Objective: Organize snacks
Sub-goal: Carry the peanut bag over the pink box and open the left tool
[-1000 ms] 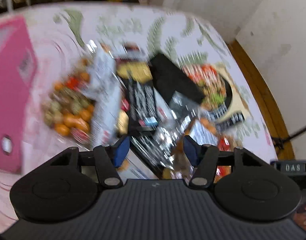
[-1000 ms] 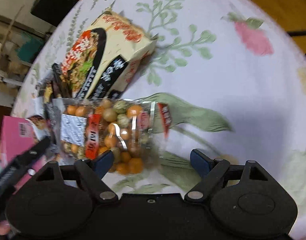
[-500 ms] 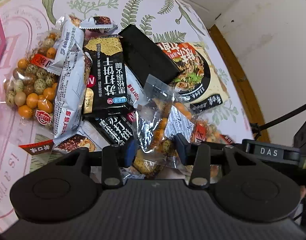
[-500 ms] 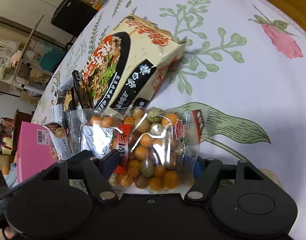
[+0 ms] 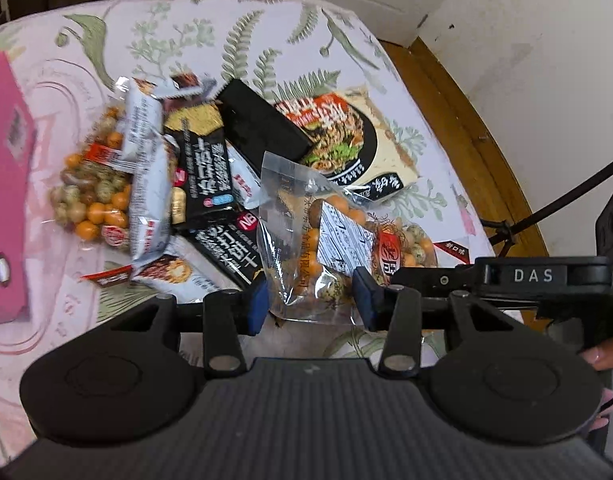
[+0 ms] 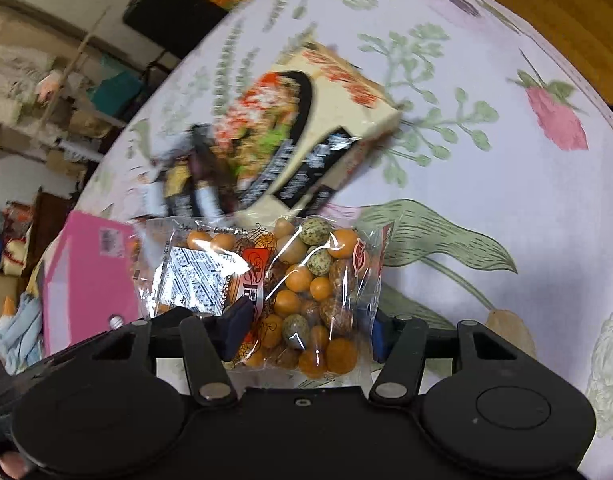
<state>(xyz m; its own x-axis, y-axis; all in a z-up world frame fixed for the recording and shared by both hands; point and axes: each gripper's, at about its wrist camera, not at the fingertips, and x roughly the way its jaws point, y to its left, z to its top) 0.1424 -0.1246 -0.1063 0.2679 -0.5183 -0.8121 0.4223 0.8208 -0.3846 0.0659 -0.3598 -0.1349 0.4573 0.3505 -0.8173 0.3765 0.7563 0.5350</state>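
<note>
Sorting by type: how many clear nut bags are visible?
2: near bag, closest to both cameras; far bag, at the pile's left edge by the pink box. Others may hide underneath.

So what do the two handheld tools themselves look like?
Both tools, left tool and right tool, have matte black bodies with two round discs, silver pivot rivets and blue finger pads. The left body is ribbed; the right tool's side, seen from the left camera, bears a DAS label and a black cable.

I see a clear, glossy plastic nut bag [image 6: 306, 292] catching glare, a matt printed cloth [image 5: 266, 28] over the tabletop, a smooth pink cardboard box [image 5: 2, 184], shiny foil wrappers [image 5: 146, 168], and matt black plastic on my left claw [image 5: 310, 300] with ribbed housing.
</note>
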